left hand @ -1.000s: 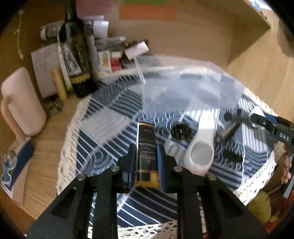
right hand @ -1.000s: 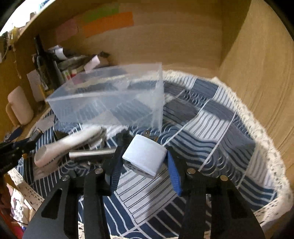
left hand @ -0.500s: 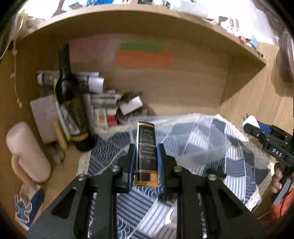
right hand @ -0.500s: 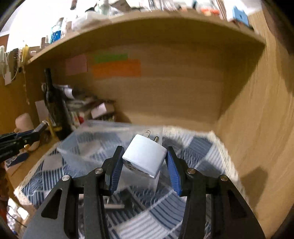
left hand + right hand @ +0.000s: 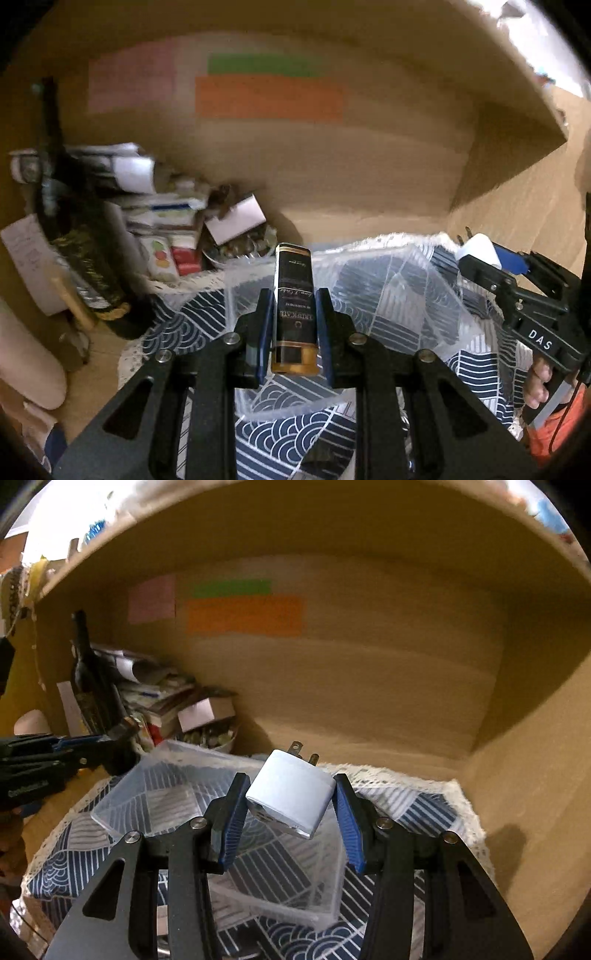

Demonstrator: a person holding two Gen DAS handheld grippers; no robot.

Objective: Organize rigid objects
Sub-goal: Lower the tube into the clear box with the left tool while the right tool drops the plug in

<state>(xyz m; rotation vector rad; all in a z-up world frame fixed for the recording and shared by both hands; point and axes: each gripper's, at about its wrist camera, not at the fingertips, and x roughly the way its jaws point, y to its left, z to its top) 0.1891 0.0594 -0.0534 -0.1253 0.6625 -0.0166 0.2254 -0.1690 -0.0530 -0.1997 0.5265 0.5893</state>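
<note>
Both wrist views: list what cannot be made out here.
- Left wrist view: small print on the black tube in the left claw, too small.
- Left wrist view: wine bottle label, blurred.
- Right wrist view: white charger underside, turned away.
- Right wrist view: clear bin near corner, hidden by the right claw.

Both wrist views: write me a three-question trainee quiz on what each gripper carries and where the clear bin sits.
1. True or false: the left gripper is shut on a small black and gold bottle.
2. What does the right gripper hold? A) a white spoon B) a white plug adapter C) a wine bottle
3. Fill in: the clear plastic bin rests on a blue and white patterned ____.

Key: 1 true. 2 B, with its metal prongs pointing away from the camera. 3 cloth.
</note>
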